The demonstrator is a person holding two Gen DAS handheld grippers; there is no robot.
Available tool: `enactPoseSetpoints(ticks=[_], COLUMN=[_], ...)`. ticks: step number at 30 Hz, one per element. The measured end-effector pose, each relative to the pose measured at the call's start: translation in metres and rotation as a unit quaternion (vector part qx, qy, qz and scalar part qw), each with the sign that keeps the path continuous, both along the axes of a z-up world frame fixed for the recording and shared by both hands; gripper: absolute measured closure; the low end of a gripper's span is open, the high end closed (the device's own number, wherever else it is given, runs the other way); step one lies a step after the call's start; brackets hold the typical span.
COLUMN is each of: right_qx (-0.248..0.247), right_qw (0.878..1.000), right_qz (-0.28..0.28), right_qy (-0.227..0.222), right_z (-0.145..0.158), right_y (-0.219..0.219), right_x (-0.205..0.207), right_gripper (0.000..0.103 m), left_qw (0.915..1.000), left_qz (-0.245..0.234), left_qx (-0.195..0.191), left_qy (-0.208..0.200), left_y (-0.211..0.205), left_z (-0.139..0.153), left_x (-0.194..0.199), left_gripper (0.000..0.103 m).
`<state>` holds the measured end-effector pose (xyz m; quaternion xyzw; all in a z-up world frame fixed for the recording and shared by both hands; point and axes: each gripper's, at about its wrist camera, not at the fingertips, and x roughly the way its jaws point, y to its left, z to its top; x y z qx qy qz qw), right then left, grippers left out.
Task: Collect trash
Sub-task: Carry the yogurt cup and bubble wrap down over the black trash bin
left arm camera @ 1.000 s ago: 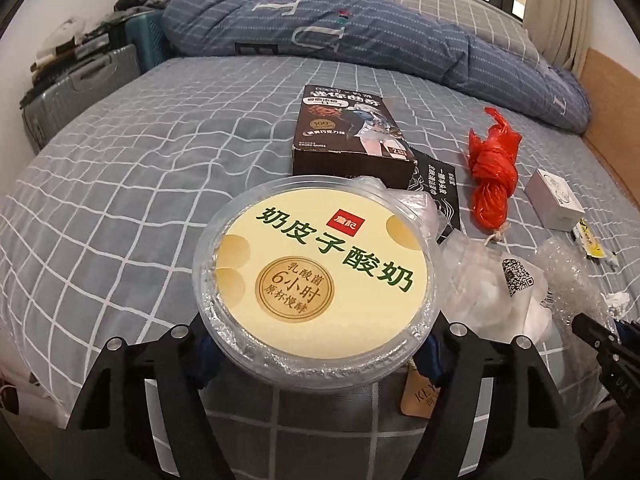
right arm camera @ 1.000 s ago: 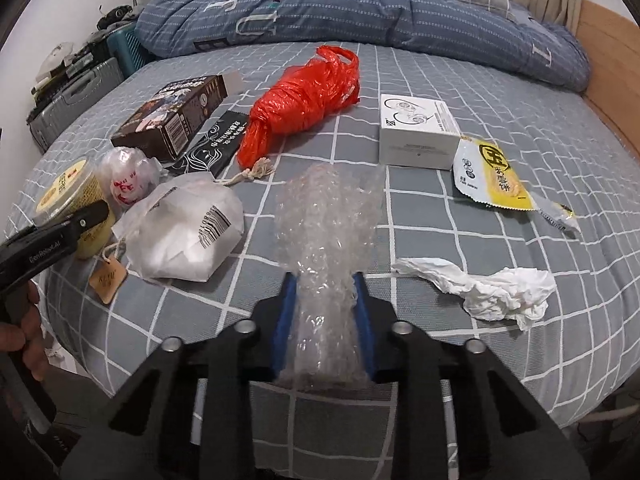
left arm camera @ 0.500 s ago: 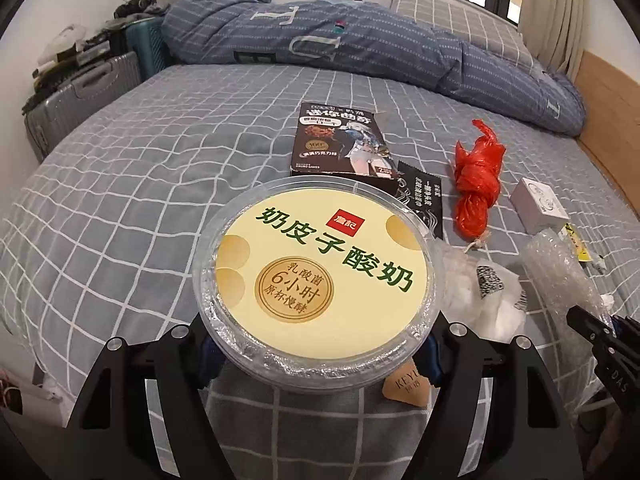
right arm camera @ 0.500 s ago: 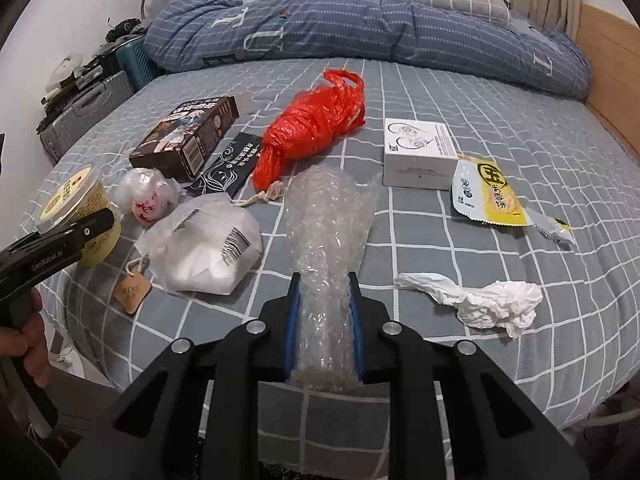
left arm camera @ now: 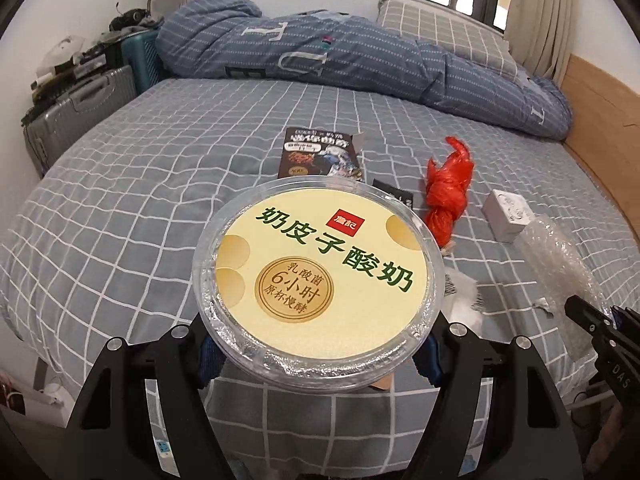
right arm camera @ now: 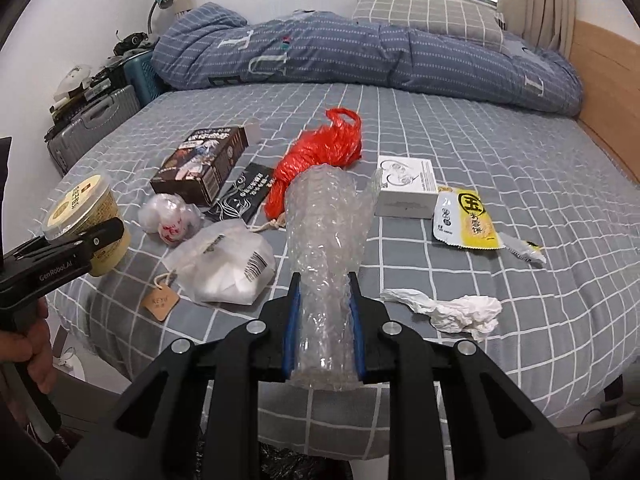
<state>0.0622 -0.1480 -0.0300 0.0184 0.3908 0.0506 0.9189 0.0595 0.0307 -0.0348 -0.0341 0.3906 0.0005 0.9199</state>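
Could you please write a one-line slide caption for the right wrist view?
Right tongs grip bubble wrap above a litter-strewn bed.

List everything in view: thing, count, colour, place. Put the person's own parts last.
yogurt tub: 1, cream lid, held in left gripper
bubble wrap: 1, clear, held in right gripper
red plastic bag: 1, red, mid bed
dark carton: 1, brown-black, left of red bag
black sachet: 1, black, beside carton
white bags: 2, white, near bed edge
paper tag: 1, tan, bed edge
white box: 1, white, right of red bag
snack wrapper: 1, yellow-white, right of box
tissue: 1, white, right front
duvet: 1, blue, far side
suitcases: 2, grey and teal, left of bed
left gripper: black, closed on tub
right gripper: black, clamped on wrap
hand: 1, holding left gripper
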Motion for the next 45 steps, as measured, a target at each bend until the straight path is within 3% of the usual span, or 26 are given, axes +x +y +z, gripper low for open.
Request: enactPoseSetpoints(ticks=[8, 20, 35, 45], right_qx=[0.001, 0.009, 0.01, 0.012], right_qw=[1.0, 0.999, 1.0, 1.0], right_qz=[0.004, -0.004, -0.005, 0.007], right_qy=[-0.026, -0.031, -0.013, 0.021], right_z=[0.025, 0.058, 0.059, 0.028], right_y=[0.001, 0.001, 0.006, 0.022], right_x=[-0.022, -0.067, -0.132, -0.162], right_gripper=[0.083, 0.083, 0.083, 0.083], left_qw=[1.0, 0.9999, 0.9997, 0.9985], left_qz=[0.004, -0.006, -0.003, 0.004], left_qx=[-0.004, -0.006, -0.017, -0.024], left_qy=[-0.008, -0.013, 0.019, 0.05], left_y=[-0.005, -0.019, -0.022, -0.015], left_z=[0.021, 0.052, 0.038, 0.015], left_x=[-0.02, -0.073, -0.143, -0.169], left_gripper=[0.031, 0.031, 0.031, 0.031])
